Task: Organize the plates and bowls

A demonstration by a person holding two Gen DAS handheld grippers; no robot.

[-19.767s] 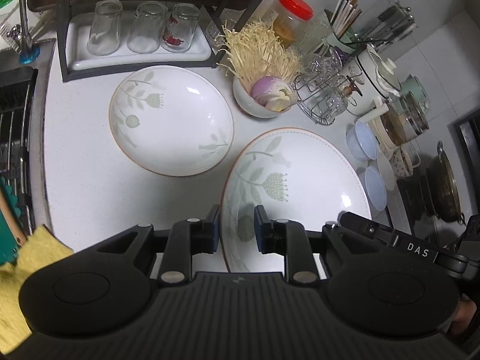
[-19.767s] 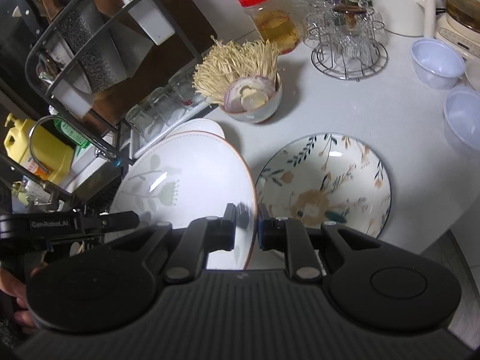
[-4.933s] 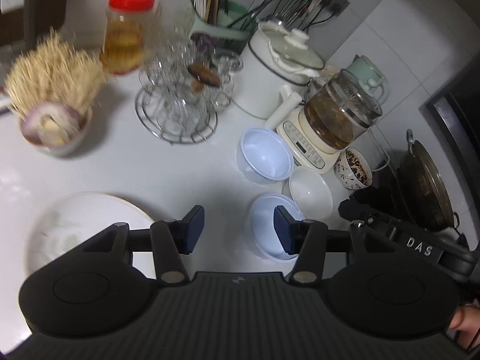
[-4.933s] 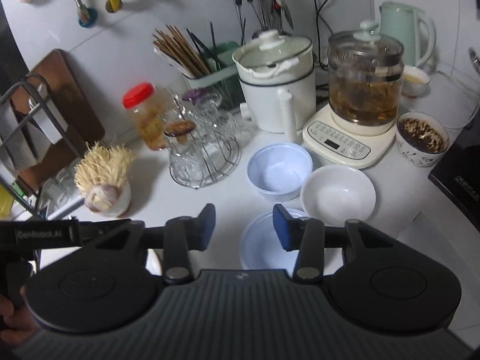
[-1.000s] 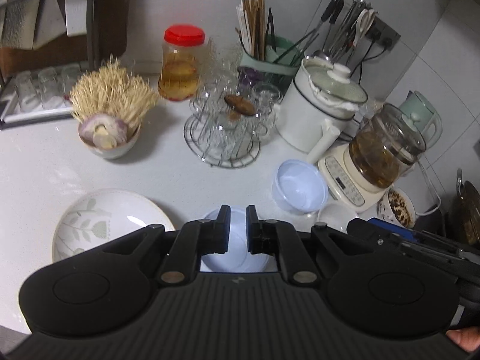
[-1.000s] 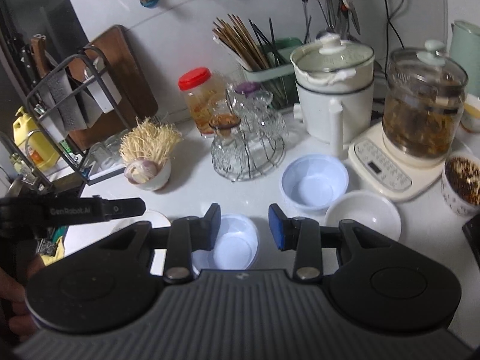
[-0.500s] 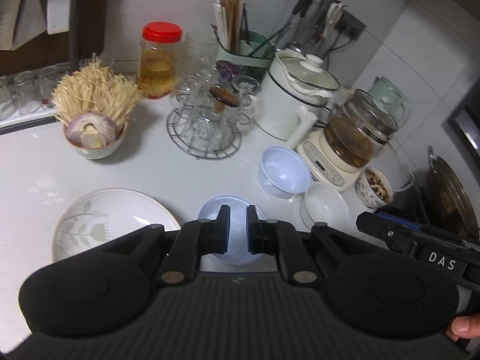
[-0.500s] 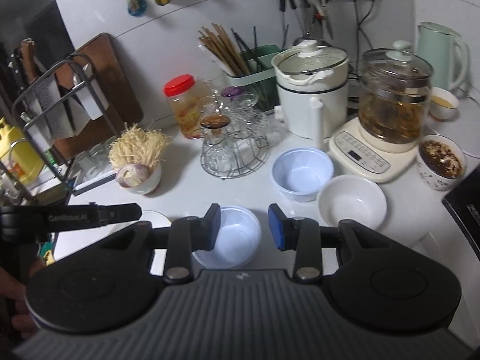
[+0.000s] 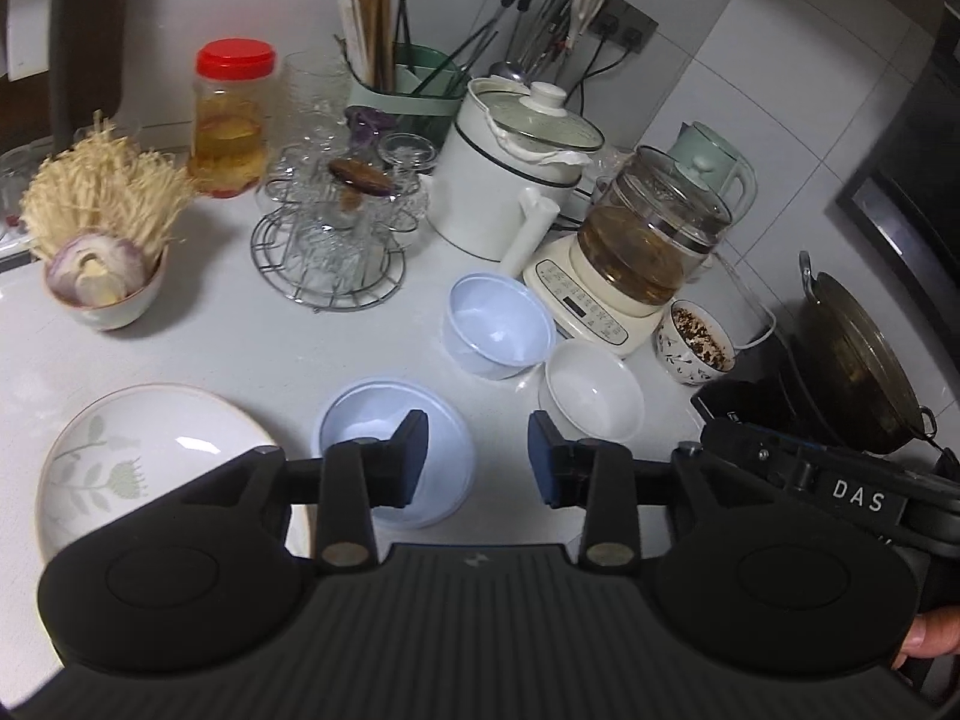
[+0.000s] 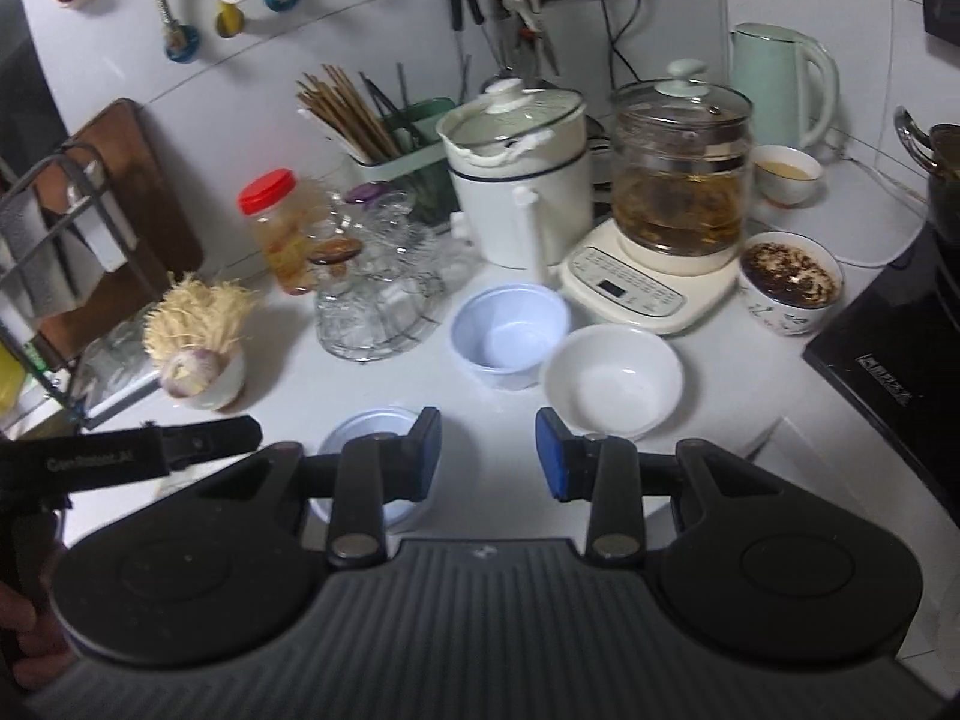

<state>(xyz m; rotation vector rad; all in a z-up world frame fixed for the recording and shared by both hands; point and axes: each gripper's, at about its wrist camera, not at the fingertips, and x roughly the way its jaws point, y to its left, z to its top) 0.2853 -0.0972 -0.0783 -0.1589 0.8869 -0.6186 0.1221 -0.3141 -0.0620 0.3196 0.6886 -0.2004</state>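
A low pale blue bowl sits on the white counter beside a floral plate. My left gripper hovers at its near right side. Its jaws are opening, with one pad over the bowl, the other outside it, and neither pressing on the rim. A deeper pale blue bowl and a white bowl stand farther right. In the right wrist view my right gripper is open over bare counter, between the low blue bowl and the white bowl, with the deeper blue bowl behind.
Behind the bowls stand a wire rack of glasses, a white pot and a glass kettle on its base. A patterned cup with dark contents and a wok are at right. A bowl of mushrooms and onion sits left.
My left gripper's jaws, shut over the low blue bowl a moment ago, have spread apart; the bowl rests on the counter. The right gripper drifted rightwards, its jaws unchanged.
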